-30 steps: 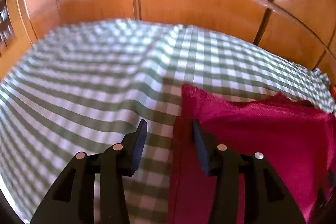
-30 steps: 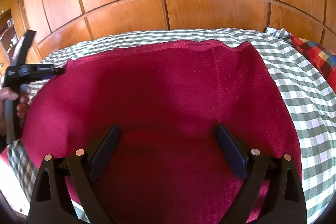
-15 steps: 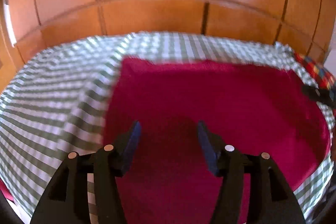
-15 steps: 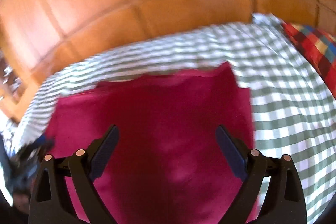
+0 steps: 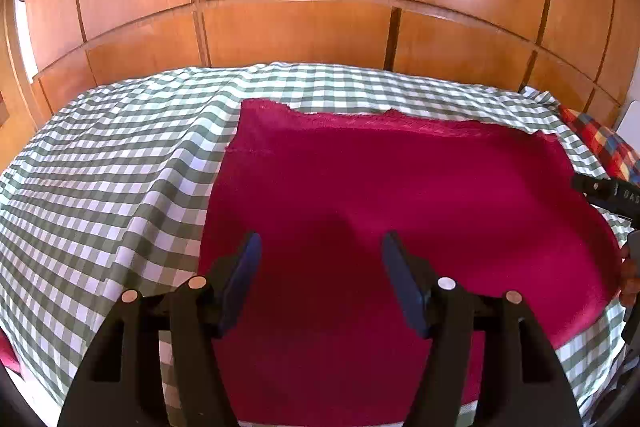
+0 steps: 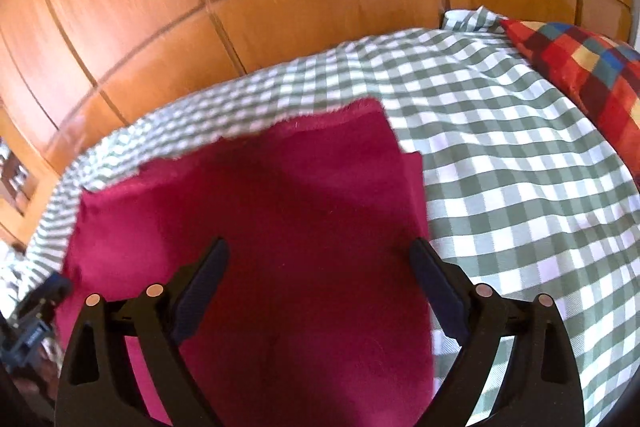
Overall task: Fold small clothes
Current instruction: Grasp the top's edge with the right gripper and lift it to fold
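We saw the crimson cloth (image 5: 400, 195) lying spread flat on the bed (image 5: 100, 167), on its green-and-white checked sheet, in front of a wall of wooden panels (image 5: 300, 27). The far edge of the cloth ran ragged, and a thin stitched line showed near its far left corner. A patchwork pillow (image 6: 580, 75) in red, blue and yellow lay at the right end of the bed, well apart from the cloth.

Our left gripper (image 5: 320, 247) hovered over the near left part of the cloth. Its jaws had just been opening; they stood apart with nothing pinched between them, the cloth lying below. Our right gripper (image 6: 320, 255) hung over the right side of the cloth, its jaws spread wide and released, the right finger near the cloth's right edge where the sheet began. The right wrist view was somewhat blurred.

From the left wrist view, part of the right gripper's body showed at the far right edge of the cloth.
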